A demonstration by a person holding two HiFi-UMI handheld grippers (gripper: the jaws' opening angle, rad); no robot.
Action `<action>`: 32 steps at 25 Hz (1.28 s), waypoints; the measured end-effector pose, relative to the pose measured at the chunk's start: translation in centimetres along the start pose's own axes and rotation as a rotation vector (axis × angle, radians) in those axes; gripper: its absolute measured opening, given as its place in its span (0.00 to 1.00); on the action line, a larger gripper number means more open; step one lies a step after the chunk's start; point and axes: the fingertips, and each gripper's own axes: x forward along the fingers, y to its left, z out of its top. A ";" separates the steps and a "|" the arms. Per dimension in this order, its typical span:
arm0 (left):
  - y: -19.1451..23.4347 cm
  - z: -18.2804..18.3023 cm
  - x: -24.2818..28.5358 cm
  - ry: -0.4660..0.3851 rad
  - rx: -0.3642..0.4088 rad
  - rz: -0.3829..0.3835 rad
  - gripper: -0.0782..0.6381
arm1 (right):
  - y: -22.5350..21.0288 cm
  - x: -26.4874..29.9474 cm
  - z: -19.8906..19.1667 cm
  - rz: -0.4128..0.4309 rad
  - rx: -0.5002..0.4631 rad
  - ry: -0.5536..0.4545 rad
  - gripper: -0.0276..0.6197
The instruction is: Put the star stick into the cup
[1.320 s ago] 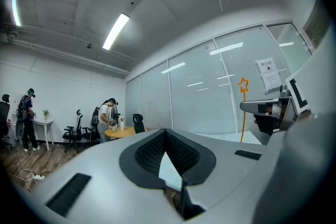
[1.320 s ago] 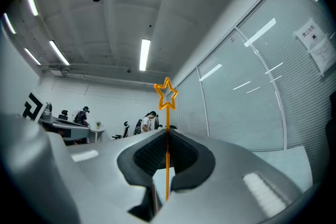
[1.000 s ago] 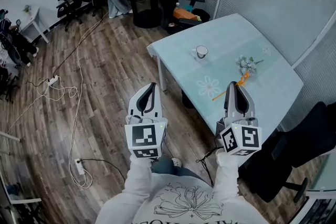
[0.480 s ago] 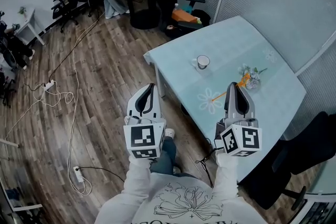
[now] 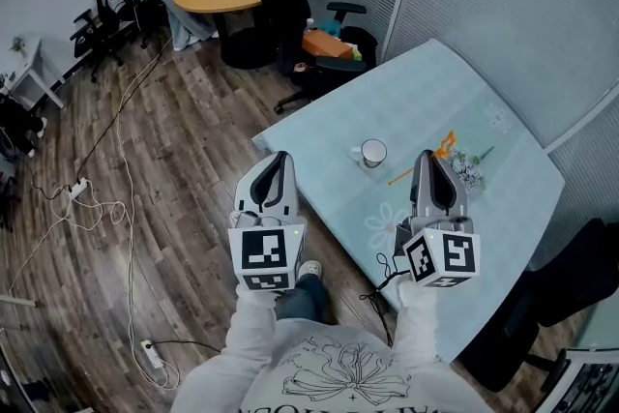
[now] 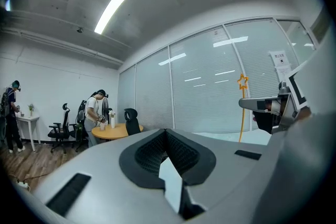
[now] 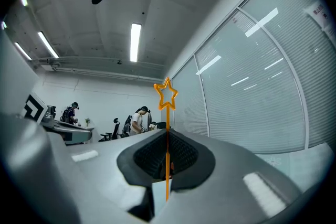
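Over the tabletop (image 5: 426,102), right tongs (image 5: 431,160) clenched on the star stick (image 7: 167,128), which lies crosswise with its plain end toward the cup (image 5: 372,152), near on the left. Left tongs (image 5: 280,160) closed, empty, farther off.

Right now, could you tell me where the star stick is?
The star stick is clamped between the jaws of the right gripper; in the head view it is over the table, just right of the cup.
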 end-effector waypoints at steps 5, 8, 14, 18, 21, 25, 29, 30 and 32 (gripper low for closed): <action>1.3 -0.1 5.6 0.015 0.004 -0.046 0.12 | -1.2 5.0 -1.6 -0.031 -0.002 0.020 0.07; 2.0 -0.6 8.5 0.029 0.004 -0.065 0.12 | -1.9 7.4 -2.9 -0.051 0.002 0.040 0.07; 2.4 -2.4 12.9 0.073 -0.006 -0.107 0.12 | -3.2 10.8 -5.5 -0.075 0.005 0.085 0.07; 2.3 -3.9 14.7 0.101 -0.016 -0.130 0.12 | -3.8 12.1 -7.3 -0.085 0.007 0.116 0.07; 1.9 -5.1 16.2 0.125 -0.022 -0.140 0.12 | -4.6 13.1 -8.7 -0.085 0.019 0.135 0.07; 1.2 -6.7 17.5 0.158 -0.029 -0.153 0.12 | -5.5 14.0 -10.6 -0.081 0.034 0.168 0.07; 0.6 -8.3 18.6 0.186 -0.024 -0.167 0.12 | -6.2 14.8 -12.5 -0.075 0.057 0.199 0.07; 0.5 -8.7 18.8 0.192 -0.023 -0.168 0.12 | -6.4 15.0 -13.1 -0.071 0.062 0.209 0.07; 0.1 -9.5 19.4 0.208 -0.025 -0.168 0.12 | -6.8 15.6 -14.2 -0.063 0.071 0.229 0.07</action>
